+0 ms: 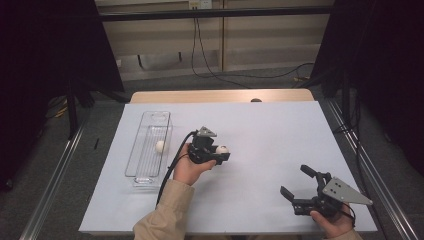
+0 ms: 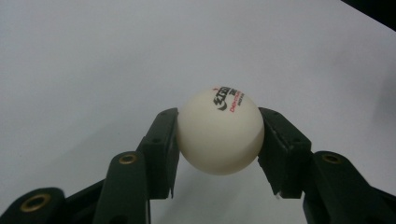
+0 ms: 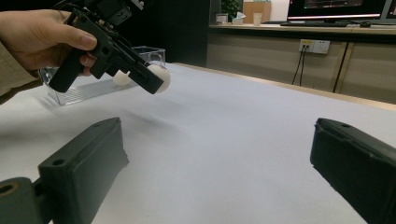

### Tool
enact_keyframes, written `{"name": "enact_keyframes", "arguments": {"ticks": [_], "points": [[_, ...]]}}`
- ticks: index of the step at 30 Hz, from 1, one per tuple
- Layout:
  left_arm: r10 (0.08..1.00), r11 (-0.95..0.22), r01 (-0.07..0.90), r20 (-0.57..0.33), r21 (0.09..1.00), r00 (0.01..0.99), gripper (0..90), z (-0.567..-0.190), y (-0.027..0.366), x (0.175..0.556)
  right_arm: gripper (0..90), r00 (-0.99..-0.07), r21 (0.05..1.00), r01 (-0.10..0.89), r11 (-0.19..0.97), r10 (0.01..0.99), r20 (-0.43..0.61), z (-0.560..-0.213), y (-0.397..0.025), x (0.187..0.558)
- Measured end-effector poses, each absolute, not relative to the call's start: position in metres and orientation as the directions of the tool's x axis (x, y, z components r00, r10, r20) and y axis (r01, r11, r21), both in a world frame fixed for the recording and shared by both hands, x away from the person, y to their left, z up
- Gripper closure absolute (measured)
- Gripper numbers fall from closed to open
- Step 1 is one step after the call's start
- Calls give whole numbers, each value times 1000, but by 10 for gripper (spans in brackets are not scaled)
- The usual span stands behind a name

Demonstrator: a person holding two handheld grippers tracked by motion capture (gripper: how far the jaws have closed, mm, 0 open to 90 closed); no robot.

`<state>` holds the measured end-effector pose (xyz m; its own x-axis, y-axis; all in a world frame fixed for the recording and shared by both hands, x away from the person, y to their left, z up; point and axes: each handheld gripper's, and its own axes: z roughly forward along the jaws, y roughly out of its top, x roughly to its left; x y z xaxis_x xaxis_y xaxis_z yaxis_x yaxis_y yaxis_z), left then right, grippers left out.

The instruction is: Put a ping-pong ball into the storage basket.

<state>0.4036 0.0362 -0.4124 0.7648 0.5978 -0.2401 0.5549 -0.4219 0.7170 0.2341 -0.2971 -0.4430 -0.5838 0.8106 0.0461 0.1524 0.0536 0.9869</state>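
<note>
High view first: nearest me, my right gripper (image 1: 299, 183) sits at the table's near right, jaws spread wide with nothing between them. My left gripper (image 1: 220, 152) is mid-table, clenched on a white ball (image 1: 222, 149), with bare white table cover (image 1: 270, 130) all around. Left of it, a clear tray (image 1: 148, 150) runs near-to-far, a second ball (image 1: 160, 146) inside.

Left gripper view: the ball (image 2: 220, 131) is pinched between both pads; black and red print on top, too small for me to read.

Right gripper view: the left gripper (image 3: 156, 80) holds its ball (image 3: 159, 77) above the cover, tray (image 3: 88, 88) behind.
</note>
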Motion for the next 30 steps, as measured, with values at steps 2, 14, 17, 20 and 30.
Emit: {"name": "enact_keyframes", "arguments": {"ticks": [2,14,17,20,30], "points": [[598,-419,555,-241,719,764,510,-412,37,404,26,-584,987,152,53,810,47,-443,-297,234],[603,-422,563,-244,711,760,509,-409,44,405,26,-584,987,152,53,810,46,-443,-297,234],[606,-418,565,-246,711,757,509,-409,44,405,26,-584,987,152,54,810,46,-443,-297,234],[606,-422,567,-245,708,757,509,-409,46,406,26,-584,987,152,53,810,46,-443,-297,234],[615,-416,575,-248,705,749,509,-407,52,407,26,-584,987,152,53,811,46,-443,-297,234]]}}
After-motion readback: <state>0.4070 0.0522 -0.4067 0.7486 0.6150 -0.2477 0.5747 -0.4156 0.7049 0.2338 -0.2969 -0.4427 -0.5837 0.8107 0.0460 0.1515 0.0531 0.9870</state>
